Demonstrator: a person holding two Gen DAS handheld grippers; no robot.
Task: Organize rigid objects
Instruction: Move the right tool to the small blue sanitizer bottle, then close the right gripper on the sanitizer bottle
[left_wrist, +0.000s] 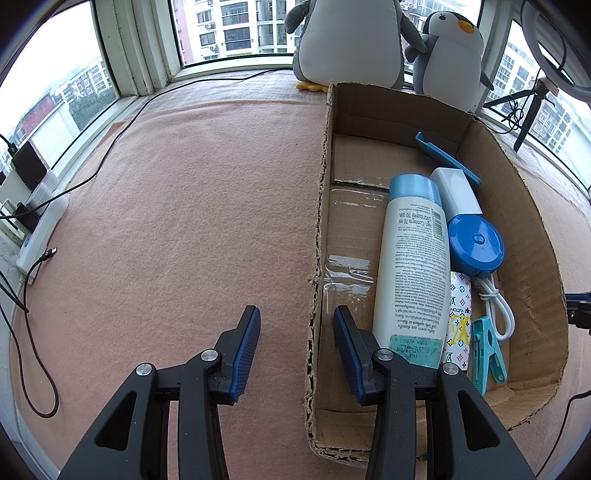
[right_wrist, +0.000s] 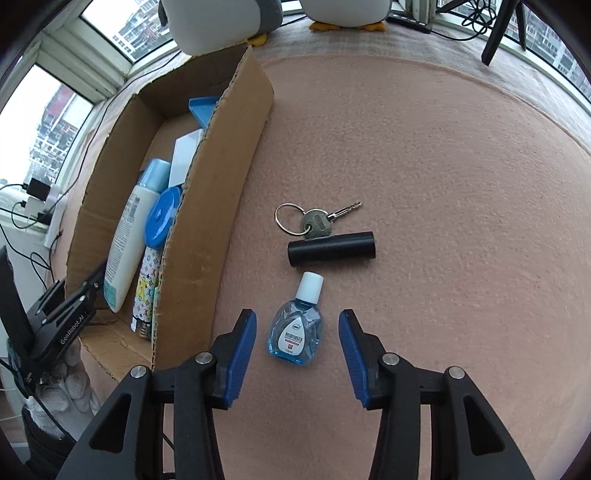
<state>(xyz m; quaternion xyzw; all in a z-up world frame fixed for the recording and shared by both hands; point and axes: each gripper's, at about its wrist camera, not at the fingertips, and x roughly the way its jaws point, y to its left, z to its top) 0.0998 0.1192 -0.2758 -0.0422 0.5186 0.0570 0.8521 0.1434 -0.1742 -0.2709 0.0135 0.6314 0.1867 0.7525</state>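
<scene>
A cardboard box (left_wrist: 528, 236) lies on the pink mat and holds a white lotion bottle (left_wrist: 410, 273), a blue round case (left_wrist: 474, 245), a white block (left_wrist: 456, 194), a patterned tube (left_wrist: 460, 321) and a teal clothes peg (left_wrist: 487, 349). My left gripper (left_wrist: 295, 321) is open, straddling the box's left wall. In the right wrist view my right gripper (right_wrist: 297, 325) is open around a small blue eye-drop bottle (right_wrist: 297, 326) lying on the mat, untouched. Beyond it lie a black cylinder (right_wrist: 332, 248) and a key on a ring (right_wrist: 317, 220). The box (right_wrist: 221, 155) stands to the left.
Two plush penguins (left_wrist: 351, 40) sit on the sill behind the box. A power strip (left_wrist: 40, 236) and cables (left_wrist: 33, 343) run along the left edge. A black tripod (right_wrist: 506, 26) stands at the back right. A gloved hand (right_wrist: 70, 387) holds the left gripper.
</scene>
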